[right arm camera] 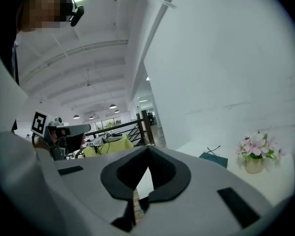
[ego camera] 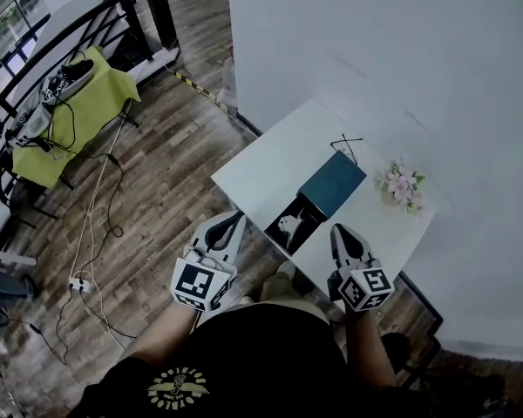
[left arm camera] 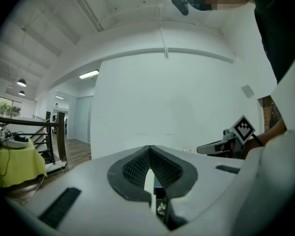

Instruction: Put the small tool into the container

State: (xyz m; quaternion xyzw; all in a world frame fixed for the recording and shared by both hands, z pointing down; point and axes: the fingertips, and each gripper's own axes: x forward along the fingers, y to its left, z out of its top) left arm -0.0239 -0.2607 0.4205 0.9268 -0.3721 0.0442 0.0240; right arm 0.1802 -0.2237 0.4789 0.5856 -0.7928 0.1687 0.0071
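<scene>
Whereas container [ego camera: 331,184] plain, white item [ego camera: 289,225] on dark panel [ego camera: 303,214] indistinct

I counted two grippers, the left gripper [ego camera: 234,219] and the right gripper [ego camera: 342,232], one white table [ego camera: 270,168], one teal container [ego camera: 333,181], one black tray [ego camera: 303,213], one pot of pink flowers [ego camera: 403,185], and one yellow-green cloth [ego camera: 91,111].
</scene>
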